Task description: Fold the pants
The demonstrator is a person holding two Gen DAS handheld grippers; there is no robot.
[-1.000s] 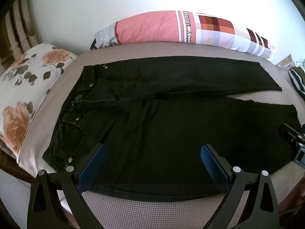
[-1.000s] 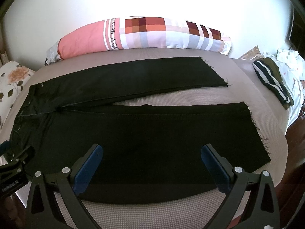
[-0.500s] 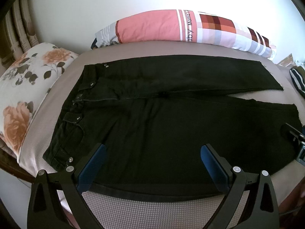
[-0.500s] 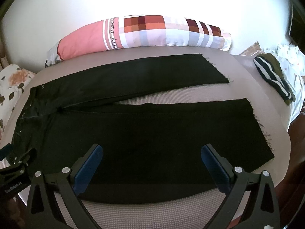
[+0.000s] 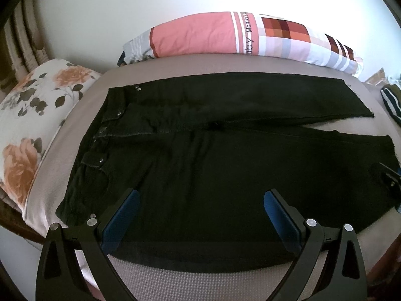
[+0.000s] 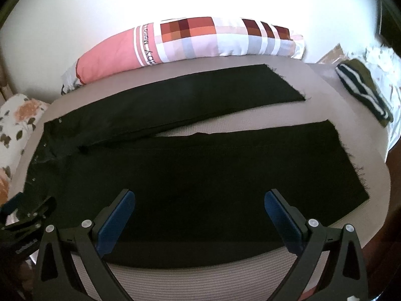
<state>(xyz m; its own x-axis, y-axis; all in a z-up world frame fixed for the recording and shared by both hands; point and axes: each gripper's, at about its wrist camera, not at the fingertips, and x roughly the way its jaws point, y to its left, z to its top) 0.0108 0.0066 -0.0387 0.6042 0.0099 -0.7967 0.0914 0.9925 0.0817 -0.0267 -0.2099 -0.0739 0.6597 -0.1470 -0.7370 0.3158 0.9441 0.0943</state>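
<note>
Black pants (image 5: 213,165) lie flat and unfolded on the grey mattress (image 5: 200,281), waistband (image 5: 105,135) toward the floral pillow (image 5: 30,115), the two legs splayed apart in a narrow V with bare mattress between the hems. Left gripper (image 5: 200,215) hovers over the near edge at the hip end, jaws spread wide, nothing between the blue pads. Right gripper (image 6: 200,215) hovers over the near edge of the near leg (image 6: 225,175), jaws likewise wide apart and empty. Judgement: the step in hand is the first fold, near leg over far leg (image 6: 188,97). To do it well, each gripper should pinch the near seam, both fabric layers in one bite, one at the hip and one toward the frayed hem (image 6: 356,165); lift together, keep the cloth taut between the two grips, and carry it across so that outer seams and hems line up. Because the legs diverge, the hem end has further to travel than the hip end; the crotch (image 5: 215,125) should serve as the hinge. Denim-like cloth looks stiff enough to hold a crease. Surroundings: a long checked bolster (image 6: 200,40) lies just beyond the far leg, near enough to catch an overshoot. A striped garment (image 6: 361,90) sits past the hems, well apart from the path. Nothing lies on the pants.
</note>
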